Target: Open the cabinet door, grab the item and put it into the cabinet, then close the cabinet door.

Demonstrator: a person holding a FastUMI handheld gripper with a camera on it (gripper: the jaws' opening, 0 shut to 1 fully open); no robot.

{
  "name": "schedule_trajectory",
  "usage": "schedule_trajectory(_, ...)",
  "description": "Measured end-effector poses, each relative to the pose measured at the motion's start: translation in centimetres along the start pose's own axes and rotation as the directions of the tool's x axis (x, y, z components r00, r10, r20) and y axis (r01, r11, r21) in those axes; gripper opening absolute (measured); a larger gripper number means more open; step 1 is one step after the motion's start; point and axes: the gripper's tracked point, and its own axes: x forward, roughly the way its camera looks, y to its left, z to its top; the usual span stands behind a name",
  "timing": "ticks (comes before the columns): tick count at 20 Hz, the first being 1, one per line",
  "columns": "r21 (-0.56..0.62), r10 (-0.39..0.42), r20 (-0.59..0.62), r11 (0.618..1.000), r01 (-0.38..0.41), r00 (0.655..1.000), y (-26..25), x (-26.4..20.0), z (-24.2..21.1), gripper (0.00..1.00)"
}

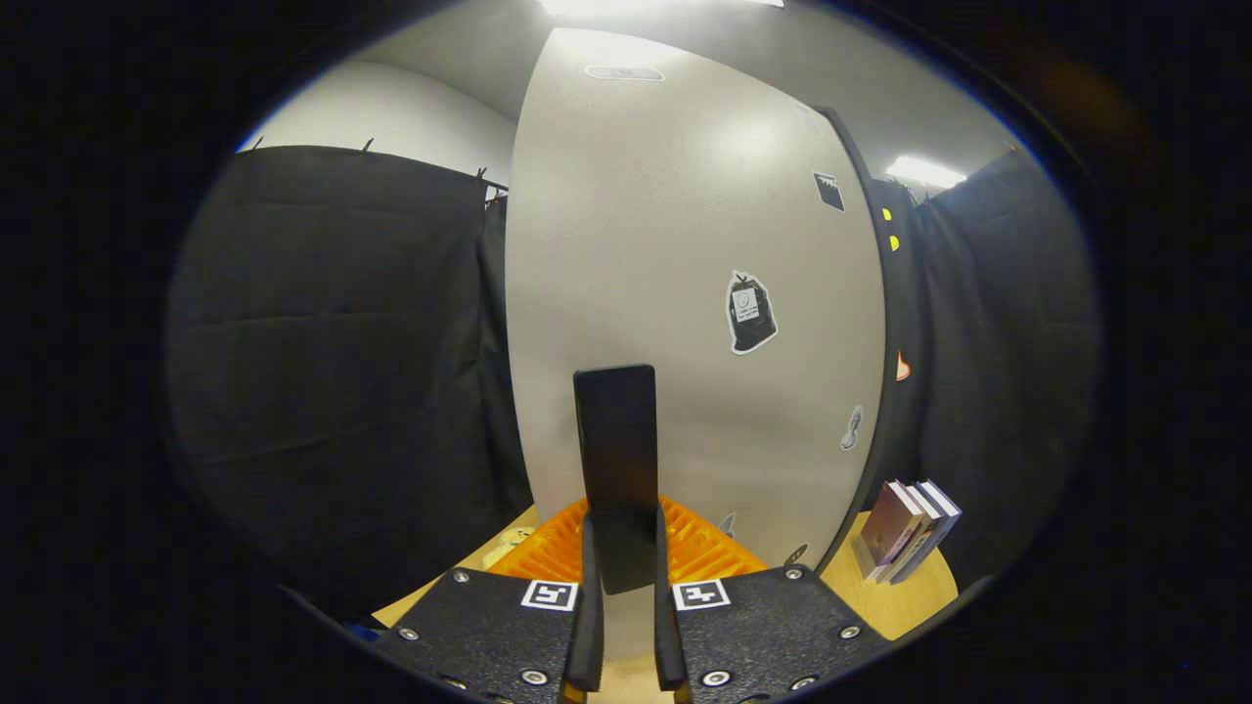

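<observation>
Gripper [622, 587] clamped on a dark flat slab, prob. a phone [616, 460], both fingers [591, 606] pressing its lower sides; held upright, top end well above the fingertips. Just ahead: closed cabinet door [665, 274], pale grey, stickers [751, 313] on the right half. Door's left edge runs beside black curtain [333, 372], no gap visible there. Right edge meets a dark frame strip [885, 323], then more curtain beyond.

Orange ribbed tray [548, 548] on the wood counter [900, 601], behind the fingers, at the foot of the door. Small pale object [509, 541] left of the tray, too small to tell what. Stack of books [910, 533] leaning on the counter to the right, apart from the tray, near the door's right corner. Bare counter between tray and books. Ceiling lamp [924, 172] upper right, white wall [391, 108] above the left curtain.
</observation>
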Motion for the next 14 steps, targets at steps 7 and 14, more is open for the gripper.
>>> schedule_trajectory(7,-0.013,-0.021,0.0,1.0,0.021,1.0,-2.6,-3.6,-0.1,0.21)
schedule_trajectory(14,-0.021,-0.123,0.021,0.992,0.124,0.992,-6.1,-6.7,-0.3,0.2)
